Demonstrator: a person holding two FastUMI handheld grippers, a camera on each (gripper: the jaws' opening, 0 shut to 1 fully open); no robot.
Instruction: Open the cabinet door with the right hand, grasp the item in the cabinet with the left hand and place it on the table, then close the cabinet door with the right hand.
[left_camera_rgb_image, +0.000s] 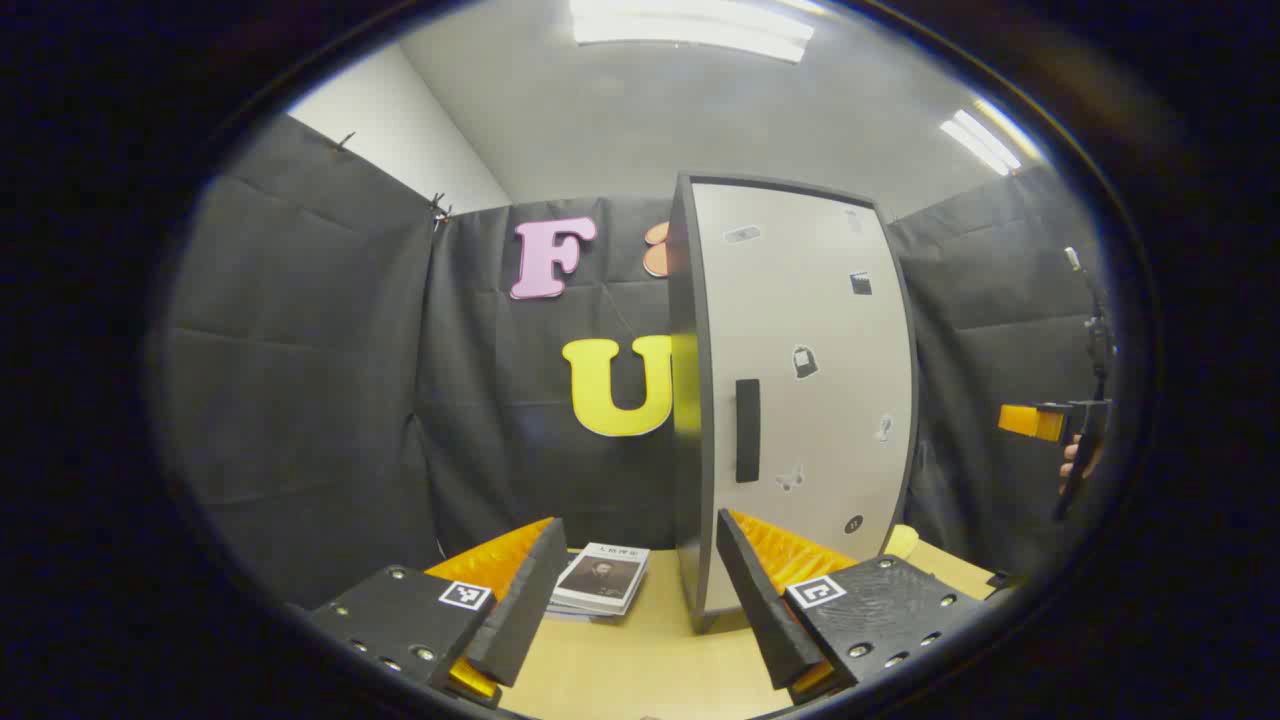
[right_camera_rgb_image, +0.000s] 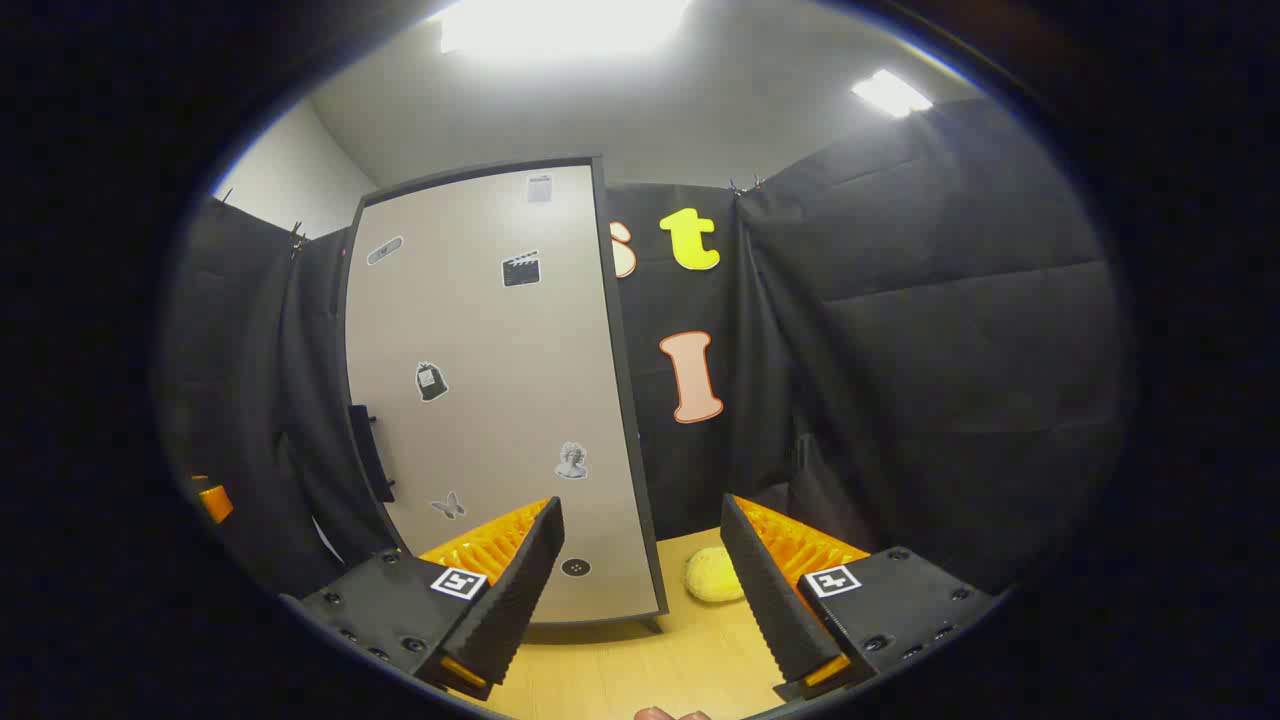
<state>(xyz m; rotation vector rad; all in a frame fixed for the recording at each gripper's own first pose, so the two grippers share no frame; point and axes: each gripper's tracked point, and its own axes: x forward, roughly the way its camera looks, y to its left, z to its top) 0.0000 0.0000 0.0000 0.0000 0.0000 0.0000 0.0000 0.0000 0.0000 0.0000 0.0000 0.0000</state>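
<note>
Both of my grippers hung with jaws spread and nothing between them: the left gripper (left_camera_rgb_image: 632, 600) over the table (left_camera_rgb_image: 640, 670) facing the cabinet door's (left_camera_rgb_image: 800, 390) dark handle (left_camera_rgb_image: 747, 430), the right gripper (right_camera_rgb_image: 640, 590) facing that closed door (right_camera_rgb_image: 490, 400) from the other side. Whatever sat inside the cabinet I could not see; a book (left_camera_rgb_image: 603, 579) lay left of the cabinet, a yellow ball (right_camera_rgb_image: 713, 575) to its right.

Each gripper, the left gripper (left_camera_rgb_image: 635, 600) and the right gripper (right_camera_rgb_image: 640, 590), has two long wedge-shaped fingers with ribbed inner faces, set on flat black blocks studded with small screws, each block carrying a square black-and-white marker on its top.
</note>
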